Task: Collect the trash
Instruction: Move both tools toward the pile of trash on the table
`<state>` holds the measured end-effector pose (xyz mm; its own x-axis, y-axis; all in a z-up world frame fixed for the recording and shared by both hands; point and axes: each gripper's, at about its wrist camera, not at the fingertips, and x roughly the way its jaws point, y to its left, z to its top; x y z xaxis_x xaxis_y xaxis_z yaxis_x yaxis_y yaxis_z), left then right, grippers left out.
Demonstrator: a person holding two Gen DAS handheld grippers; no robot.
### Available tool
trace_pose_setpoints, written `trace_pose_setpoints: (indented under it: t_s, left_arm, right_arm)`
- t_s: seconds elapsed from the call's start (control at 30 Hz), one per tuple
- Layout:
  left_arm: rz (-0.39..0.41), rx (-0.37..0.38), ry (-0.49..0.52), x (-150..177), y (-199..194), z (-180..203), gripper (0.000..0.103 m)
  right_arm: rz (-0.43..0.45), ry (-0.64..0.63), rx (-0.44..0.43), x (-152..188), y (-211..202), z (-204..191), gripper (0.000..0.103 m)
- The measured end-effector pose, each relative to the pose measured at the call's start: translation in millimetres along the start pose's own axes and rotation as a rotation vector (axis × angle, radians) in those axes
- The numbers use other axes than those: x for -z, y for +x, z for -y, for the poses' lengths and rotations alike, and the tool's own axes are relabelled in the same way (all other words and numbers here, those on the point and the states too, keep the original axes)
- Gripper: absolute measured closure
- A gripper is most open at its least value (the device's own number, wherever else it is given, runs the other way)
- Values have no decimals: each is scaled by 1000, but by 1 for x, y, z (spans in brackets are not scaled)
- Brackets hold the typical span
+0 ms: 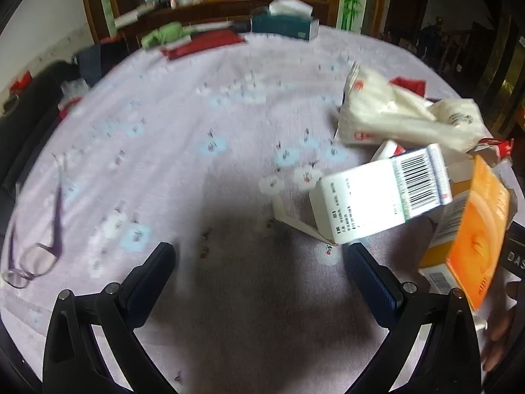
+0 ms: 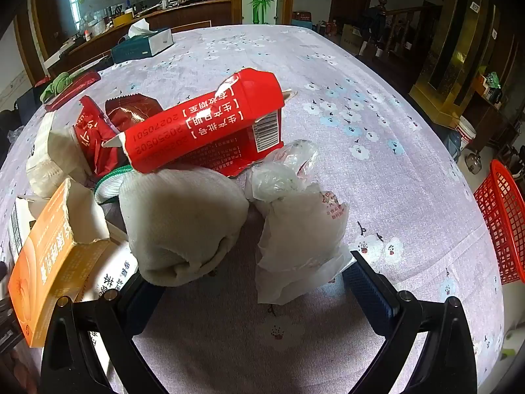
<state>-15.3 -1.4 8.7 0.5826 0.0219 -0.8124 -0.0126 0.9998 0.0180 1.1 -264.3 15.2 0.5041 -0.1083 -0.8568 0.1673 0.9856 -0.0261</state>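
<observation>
A pile of trash lies on the flowered tablecloth point(image 2: 377, 75). In the right wrist view a torn red carton point(image 2: 203, 124) rests on a white cloth bundle point(image 2: 183, 223), beside a crumpled white plastic bag point(image 2: 295, 229), red wrappers point(image 2: 95, 131) and an orange box point(image 2: 49, 262). My right gripper point(image 2: 251, 275) is open, with the bundle and bag just ahead of its fingers; the bag touches the right finger. My left gripper point(image 1: 261, 256) is open over bare cloth. To its right lie a white barcode box point(image 1: 384, 193), the orange box point(image 1: 469, 236) and white packaging point(image 1: 393, 115).
A red mesh basket point(image 2: 502, 223) stands off the table's right edge. A teal tissue box point(image 2: 144, 42) sits at the far side, beside a red folder and green cloth point(image 1: 164, 34). Purple glasses point(image 1: 32, 256) lie at the left. A person's hand point(image 1: 502, 328) shows at lower right.
</observation>
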Motion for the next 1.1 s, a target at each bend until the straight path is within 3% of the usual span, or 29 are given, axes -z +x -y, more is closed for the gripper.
trace_pose_setpoints:
  t_s: [0.2,0.33,0.6,0.8,1.1]
  left_arm:
    - [138,21,-11,14,-49,-4,0]
    - [242,22,-9,27,-85,6,0]
    - [372,15,38,52,-121,39,0]
    - [395,2,97,68,-132,62,0]
    - [390,9,128,83,-136,78,0]
  right_arm:
    - [-18,-81,-56,3,-6,10,1]
    - [90,-133,-40,10,-36,13,1]
    - [232,-130,-164,49,-103,52,1]
    - [308,-118,-130,80,-120,62,1]
    - [341,-117,-114,89,-128,69,2]
